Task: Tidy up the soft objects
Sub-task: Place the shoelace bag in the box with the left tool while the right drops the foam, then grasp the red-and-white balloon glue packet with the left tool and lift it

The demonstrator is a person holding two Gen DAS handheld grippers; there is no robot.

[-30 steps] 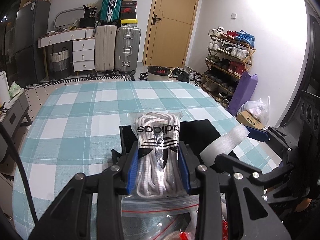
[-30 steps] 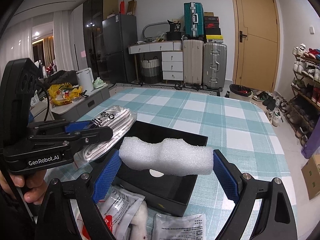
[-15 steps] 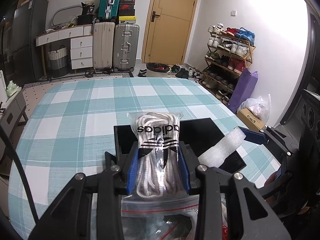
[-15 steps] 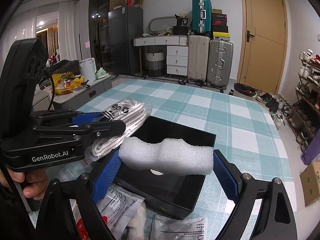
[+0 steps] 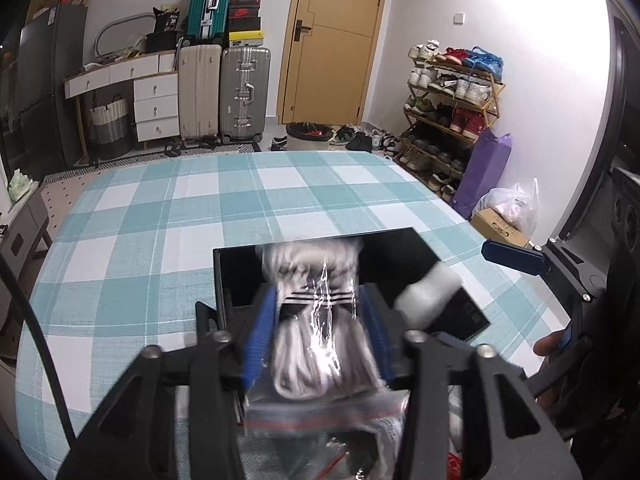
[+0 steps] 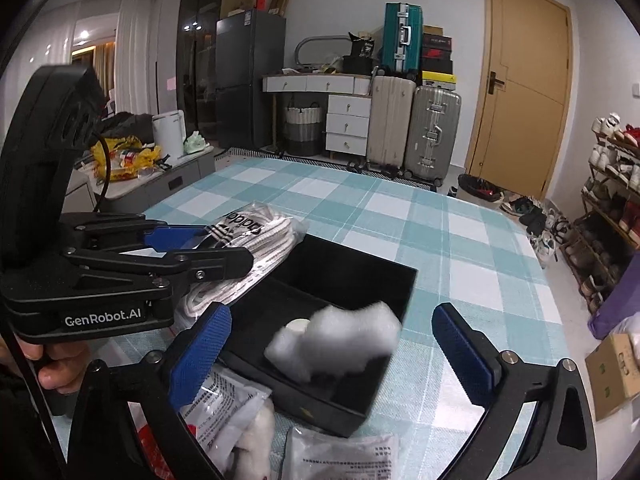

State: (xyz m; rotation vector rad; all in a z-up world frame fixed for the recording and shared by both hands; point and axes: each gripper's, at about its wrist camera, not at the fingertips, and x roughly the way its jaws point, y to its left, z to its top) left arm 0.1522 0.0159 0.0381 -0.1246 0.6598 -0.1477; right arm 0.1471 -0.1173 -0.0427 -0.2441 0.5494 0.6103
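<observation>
Your left gripper (image 5: 320, 332), jaws just opening, straddles the blurred bag of laces (image 5: 320, 320) pointing lengthwise into the black box (image 6: 360, 280); your right gripper (image 6: 332, 348) gapes over blurred foam (image 6: 336, 336).

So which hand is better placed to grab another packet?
Right hand-held gripper: just opened wide, foam dropping free, white packets close below. Left hand-held gripper, just opening, has the lace bag between.
</observation>
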